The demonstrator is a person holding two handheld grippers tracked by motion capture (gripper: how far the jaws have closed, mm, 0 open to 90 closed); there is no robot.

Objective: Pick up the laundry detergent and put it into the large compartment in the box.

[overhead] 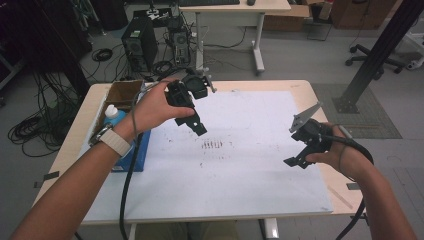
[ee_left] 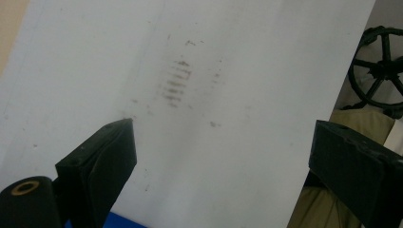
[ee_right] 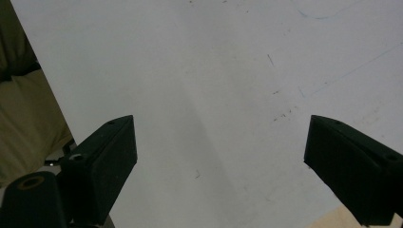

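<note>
A person holds a black gripper in each hand above a white sheet (overhead: 240,165) that covers most of the wooden table. My left gripper (overhead: 196,125) hangs over the sheet's back left part, and in the left gripper view its jaws stand wide apart (ee_left: 223,161) with nothing between them. Below it on the sheet is a patch of dark smudged lines (overhead: 212,145) (ee_left: 176,83). My right gripper (overhead: 296,161) hovers near the sheet's right edge. In the right gripper view its jaws (ee_right: 221,166) are also wide apart and empty, over bare white sheet.
An open cardboard box (overhead: 120,97) sits at the table's back left, with a white-capped bottle (overhead: 114,116) and a blue box (overhead: 137,150) beside the left wrist. Beyond the table are a computer tower (overhead: 140,45), cables, a desk and a black post (overhead: 380,50).
</note>
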